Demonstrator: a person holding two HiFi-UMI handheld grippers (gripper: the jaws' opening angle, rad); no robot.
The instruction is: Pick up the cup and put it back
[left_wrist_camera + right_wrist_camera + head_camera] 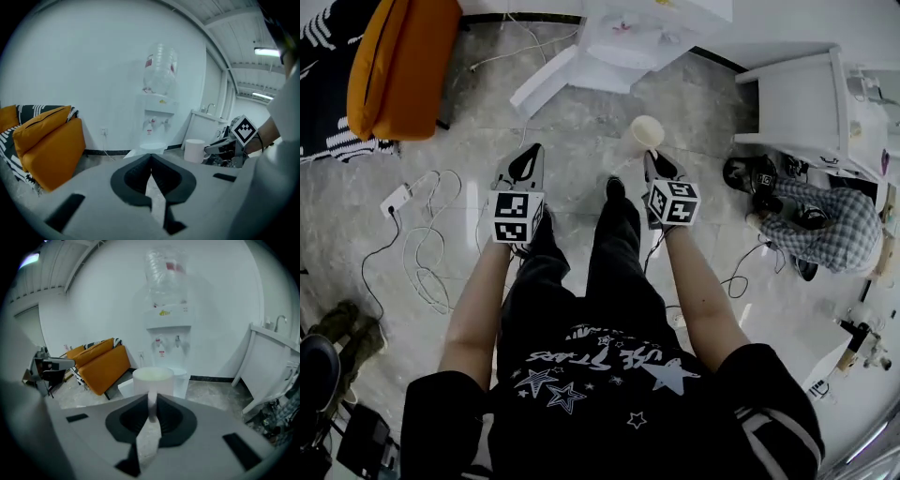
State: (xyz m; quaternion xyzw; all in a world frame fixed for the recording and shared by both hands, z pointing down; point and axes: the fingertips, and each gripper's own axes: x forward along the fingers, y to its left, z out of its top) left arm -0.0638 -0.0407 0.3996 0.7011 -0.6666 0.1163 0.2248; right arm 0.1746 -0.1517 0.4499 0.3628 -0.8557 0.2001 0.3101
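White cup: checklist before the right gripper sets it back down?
1. Grip: right gripper jaws shut on the handle of the white cylindrical cup: ok.
2. Cup upright: ok.
3. Spare hand: left gripper shut, empty, apart from the cup: ok.
4. Cup contents: cannot tell.
5. Set-down spot identified: cannot tell.

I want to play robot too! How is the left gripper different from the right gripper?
The right gripper pinches the white cup by its handle; the left gripper is closed on nothing. The right gripper has the cup at its tip; the left gripper has only floor beyond it. Both carry a black-and-white marker cube.
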